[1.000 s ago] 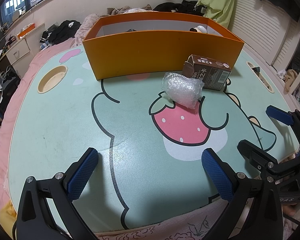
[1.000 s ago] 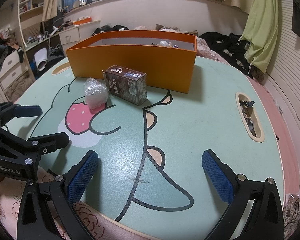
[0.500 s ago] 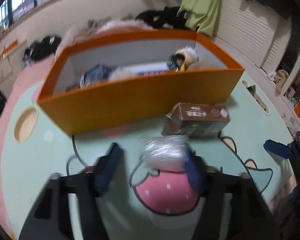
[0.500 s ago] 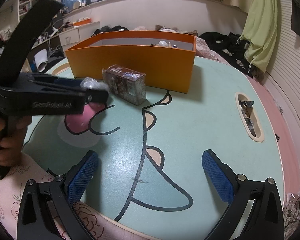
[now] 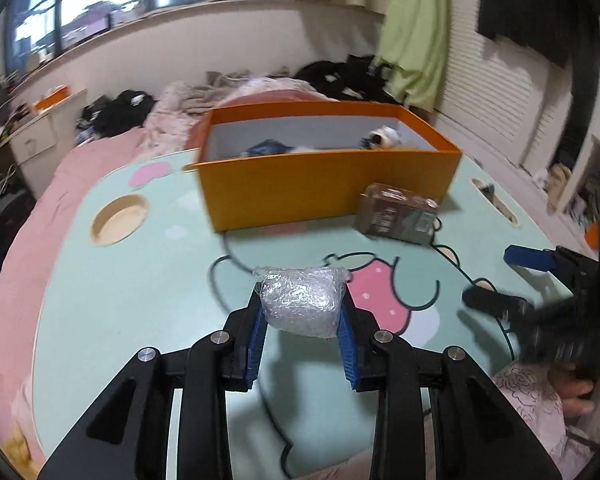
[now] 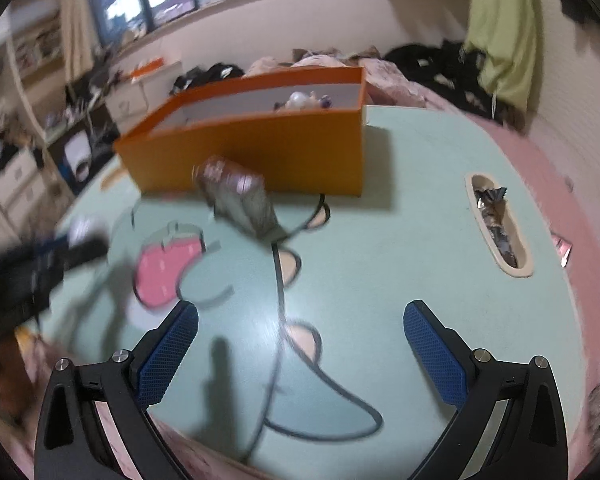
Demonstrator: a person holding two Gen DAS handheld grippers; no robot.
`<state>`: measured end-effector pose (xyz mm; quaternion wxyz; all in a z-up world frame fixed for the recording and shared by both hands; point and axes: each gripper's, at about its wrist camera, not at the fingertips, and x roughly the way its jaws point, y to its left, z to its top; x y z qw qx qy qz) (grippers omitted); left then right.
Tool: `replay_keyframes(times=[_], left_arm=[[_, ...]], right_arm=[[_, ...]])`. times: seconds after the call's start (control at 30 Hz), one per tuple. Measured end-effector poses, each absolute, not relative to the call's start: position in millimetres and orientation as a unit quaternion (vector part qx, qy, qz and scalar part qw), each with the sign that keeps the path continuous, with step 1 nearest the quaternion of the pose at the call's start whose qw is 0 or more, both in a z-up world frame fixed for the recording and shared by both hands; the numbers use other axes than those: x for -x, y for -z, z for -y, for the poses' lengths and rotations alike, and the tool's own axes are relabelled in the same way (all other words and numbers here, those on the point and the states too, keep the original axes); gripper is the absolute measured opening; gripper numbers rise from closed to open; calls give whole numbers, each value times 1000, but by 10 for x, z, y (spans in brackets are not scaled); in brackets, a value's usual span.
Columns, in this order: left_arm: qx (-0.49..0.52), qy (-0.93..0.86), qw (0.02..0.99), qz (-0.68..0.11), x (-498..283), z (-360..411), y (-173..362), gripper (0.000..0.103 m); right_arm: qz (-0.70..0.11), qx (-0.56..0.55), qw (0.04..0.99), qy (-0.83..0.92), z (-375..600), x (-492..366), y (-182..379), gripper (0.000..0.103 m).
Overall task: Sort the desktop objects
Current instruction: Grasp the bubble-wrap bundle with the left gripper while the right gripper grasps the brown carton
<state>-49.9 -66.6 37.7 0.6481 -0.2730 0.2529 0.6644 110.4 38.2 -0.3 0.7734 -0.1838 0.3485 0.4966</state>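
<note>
My left gripper (image 5: 302, 304) is shut on a crumpled ball of clear plastic wrap (image 5: 300, 300), held above the mint cartoon table (image 5: 140, 300). An orange box (image 5: 324, 184) with several items inside stands at the far side. A brown drink carton (image 5: 398, 213) lies in front of its right corner. In the right wrist view my right gripper (image 6: 300, 336) hangs open over the table with nothing between its blue pads. The carton (image 6: 240, 196) and the box (image 6: 252, 148) appear blurred ahead of it. The left gripper (image 6: 48, 256) shows as a dark blur at the left.
A round cup hole (image 5: 118, 220) is sunk in the table at the left, and a slot (image 6: 498, 226) holding wrappers lies at the right. The right gripper (image 5: 540, 280) and a hand (image 5: 580, 392) sit at the table's right edge. Clothes and bedding lie behind.
My left gripper went forward, closed on the plastic wrap ball and lifted it off the strawberry picture. The right wrist view has tilted and blurred.
</note>
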Motion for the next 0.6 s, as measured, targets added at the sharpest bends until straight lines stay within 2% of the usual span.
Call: replay_keyframes(times=[0.3,0.4,0.47,0.53,0.57,0.6], left_arm=[[270,-672,643,-248,459,680,-341,33],[271,-672,644,-245,458,672,-332,33],[273,-673,644,-242,475,688,-333,33],[276,-673,645,-237,493,693,-337,33],[277,-672,645,-235,494,693,-340,33],[278,-672,645,-235,496,692,-341,33]], right_arm=[[-385,149,774,-481,-1043,-1029,-190,103],[-368,171,789,-462,-1261,-963,-210,103],[-362,193,798,-441,-1344,-949,-176,90],[-379,200,788,-442,-1347,-961,-101,45],[-388,202,781,-445,-1335,-971,-66,35],[-392,203,776,-450,-1311,-968,-41,33]])
